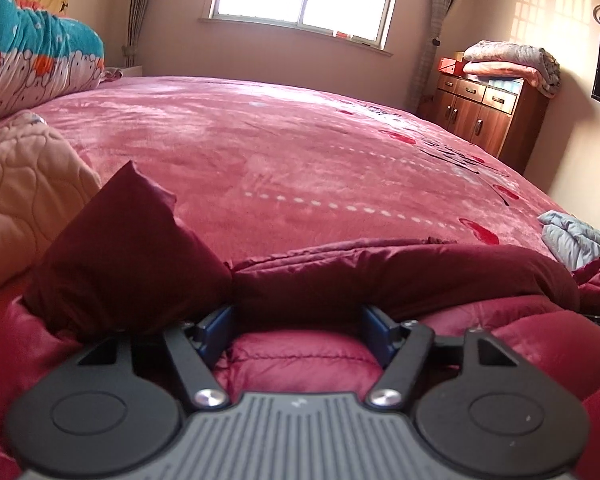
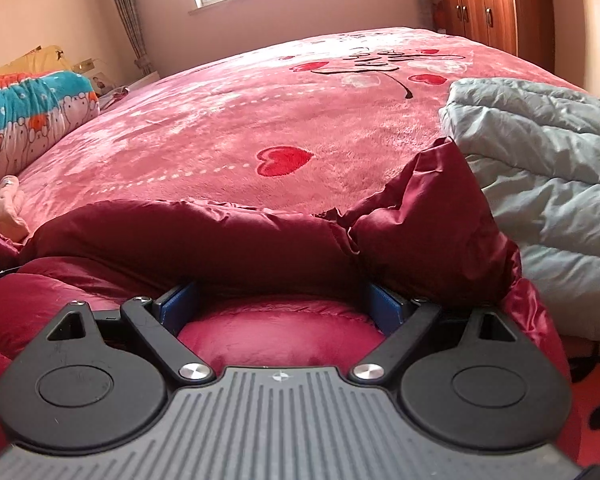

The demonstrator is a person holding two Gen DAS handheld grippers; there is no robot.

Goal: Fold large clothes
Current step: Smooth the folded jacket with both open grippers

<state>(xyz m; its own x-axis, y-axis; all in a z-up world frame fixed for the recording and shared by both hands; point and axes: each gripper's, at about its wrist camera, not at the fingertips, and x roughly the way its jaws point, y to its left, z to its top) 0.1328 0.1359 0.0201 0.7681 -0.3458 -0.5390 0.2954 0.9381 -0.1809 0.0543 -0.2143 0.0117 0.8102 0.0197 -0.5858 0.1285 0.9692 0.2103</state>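
Observation:
A dark red padded jacket (image 1: 380,276) lies at the near edge of a bed with a pink plush cover (image 1: 280,140). In the left wrist view my left gripper (image 1: 296,320) is open, its blue pads (image 1: 216,328) spread wide, with a raised fold of the jacket lying over the fingertips. In the right wrist view the same jacket (image 2: 204,236) lies across my right gripper (image 2: 284,300), which is also open with blue pads (image 2: 384,304) wide apart. The fingertips of both are hidden under the fabric. A jacket corner stands up at the left (image 1: 124,240) and at the right (image 2: 432,216).
A light grey-blue padded garment (image 2: 540,168) lies on the bed at the right. A beige quilted item (image 1: 24,200) and a teal patterned rolled duvet (image 1: 36,60) lie at the left. A wooden cabinet (image 1: 484,112) with folded blankets stands beyond the bed.

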